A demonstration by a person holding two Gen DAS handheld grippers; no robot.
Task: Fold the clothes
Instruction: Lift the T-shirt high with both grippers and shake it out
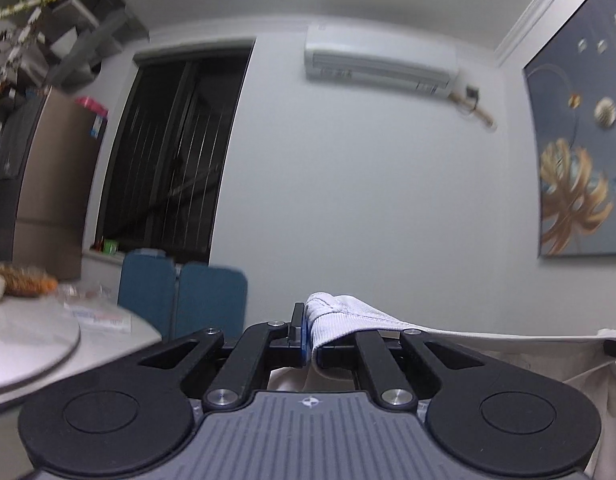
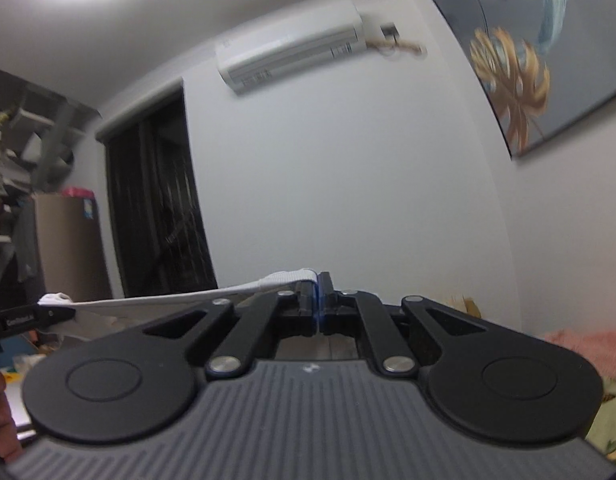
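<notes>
A white ribbed garment (image 1: 348, 314) is held up in the air, stretched taut between both grippers. My left gripper (image 1: 308, 320) is shut on one edge of it, and the cloth drapes right over the gripper's right finger. My right gripper (image 2: 319, 300) is shut on the other edge of the garment (image 2: 187, 298), which runs left as a tight band to the left gripper (image 2: 35, 316) seen at the frame's left edge. The rest of the garment hangs below, mostly hidden by the gripper bodies.
A round white table (image 1: 35, 344) with food and a small box lies at lower left. Blue chairs (image 1: 179, 296) stand behind it. A dark window (image 1: 171, 152), an air conditioner (image 1: 380, 60) and a wall painting (image 1: 580, 140) are ahead. Pink fabric (image 2: 588, 348) lies at lower right.
</notes>
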